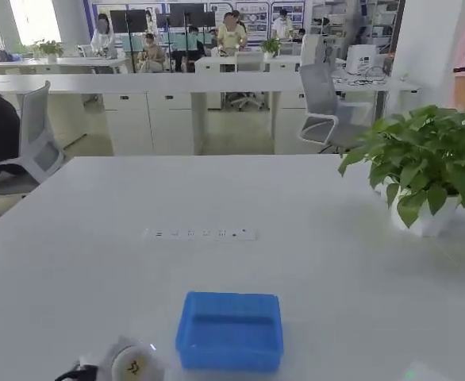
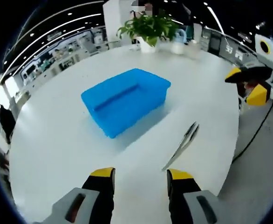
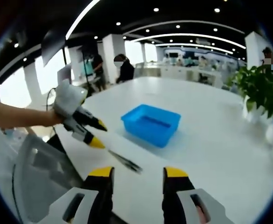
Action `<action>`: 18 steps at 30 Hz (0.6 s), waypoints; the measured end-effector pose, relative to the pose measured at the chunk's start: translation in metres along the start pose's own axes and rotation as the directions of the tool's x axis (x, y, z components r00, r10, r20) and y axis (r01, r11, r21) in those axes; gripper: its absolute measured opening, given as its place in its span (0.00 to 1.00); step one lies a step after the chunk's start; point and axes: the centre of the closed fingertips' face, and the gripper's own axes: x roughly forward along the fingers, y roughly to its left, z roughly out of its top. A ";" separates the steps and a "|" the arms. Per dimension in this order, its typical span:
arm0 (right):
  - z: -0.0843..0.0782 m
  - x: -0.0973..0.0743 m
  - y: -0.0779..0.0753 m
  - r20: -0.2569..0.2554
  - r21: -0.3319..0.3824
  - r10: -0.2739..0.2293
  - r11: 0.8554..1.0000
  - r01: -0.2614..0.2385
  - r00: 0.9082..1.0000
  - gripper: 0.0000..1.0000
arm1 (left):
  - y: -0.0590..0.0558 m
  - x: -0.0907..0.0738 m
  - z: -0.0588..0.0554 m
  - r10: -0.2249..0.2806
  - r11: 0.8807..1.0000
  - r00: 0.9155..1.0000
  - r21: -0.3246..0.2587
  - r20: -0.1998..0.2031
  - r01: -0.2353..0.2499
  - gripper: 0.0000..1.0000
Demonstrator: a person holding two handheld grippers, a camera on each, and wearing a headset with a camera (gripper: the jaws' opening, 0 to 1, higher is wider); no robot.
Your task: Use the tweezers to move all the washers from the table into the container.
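Tweezers [image 2: 182,143], laid beside container [image 2: 132,117], lengthwise ahead of nearer left gripper [image 2: 140,173]; it and right gripper [image 3: 138,172] are held open, empty.

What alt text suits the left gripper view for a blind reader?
A blue container sits on a white table, with tweezers lying nearer, just beyond the open left gripper. The right gripper, also open, shows at the right edge.
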 end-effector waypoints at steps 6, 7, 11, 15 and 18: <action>0.001 0.000 -0.002 0.007 0.010 -0.009 1.000 0.009 1.000 0.39 | 0.008 -0.042 0.015 0.056 0.968 0.979 -0.250 0.198 -0.005 0.54; 0.001 0.000 -0.002 0.008 0.016 -0.006 1.000 0.005 1.000 0.40 | 0.007 -0.050 0.015 0.060 0.955 0.975 -0.297 0.215 0.007 0.57; 0.001 0.001 -0.002 0.007 0.021 -0.005 1.000 0.005 1.000 0.44 | 0.011 -0.068 0.013 0.099 0.934 0.958 -0.357 0.269 0.004 0.61; 0.000 0.004 -0.002 0.000 0.021 -0.006 1.000 0.006 1.000 0.46 | 0.014 -0.081 0.003 0.152 0.936 0.955 -0.347 0.256 -0.056 0.66; -0.003 0.007 -0.001 -0.017 0.016 -0.008 1.000 0.008 1.000 0.47 | 0.016 -0.089 -0.002 0.206 0.948 0.945 -0.289 0.253 -0.130 0.66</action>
